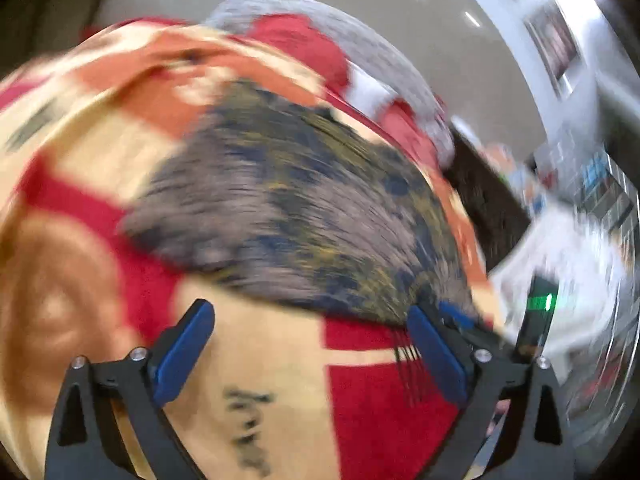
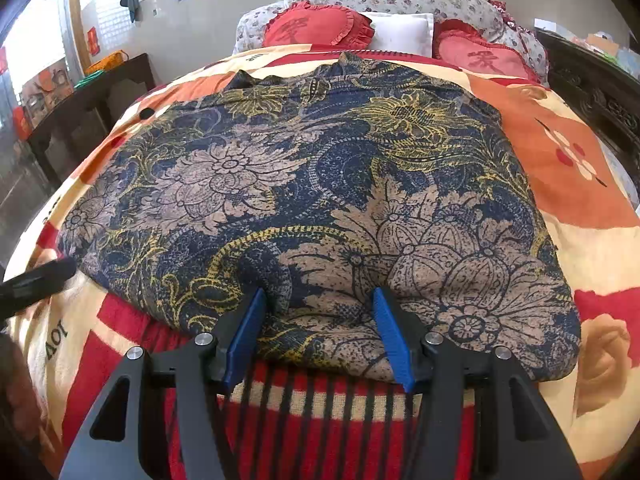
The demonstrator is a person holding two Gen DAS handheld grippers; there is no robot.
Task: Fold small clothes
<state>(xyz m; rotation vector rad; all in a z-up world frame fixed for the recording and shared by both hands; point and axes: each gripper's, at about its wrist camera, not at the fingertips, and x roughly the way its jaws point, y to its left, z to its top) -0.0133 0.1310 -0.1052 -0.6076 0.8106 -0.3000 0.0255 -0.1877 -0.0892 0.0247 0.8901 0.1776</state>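
The navy, tan and yellow floral-print cloth garment [image 2: 320, 200] looks thin, matt and finely knitted. It lies on a fuzzy, fleecy red, cream and orange blanket [image 2: 580, 200]. Ruffled red heart-shaped cloth cushions [image 2: 316, 26] look soft; the dark carved wooden side table [image 2: 592, 92] has a dull sheen.

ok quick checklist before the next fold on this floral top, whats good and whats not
1. Floral top lying spread on the blanket: ok.
2. Right tool at the near hem, with a bunch of fabric between its fingers: ok.
3. Right tool's pads actually pinching that fabric: cannot tell.
4. Left tool holding cloth: not ok, it is open with only blanket between its fingers.
5. Left wrist view sharp enough to aim by: not ok, heavily blurred.
6. Pillows clear of the top: ok.
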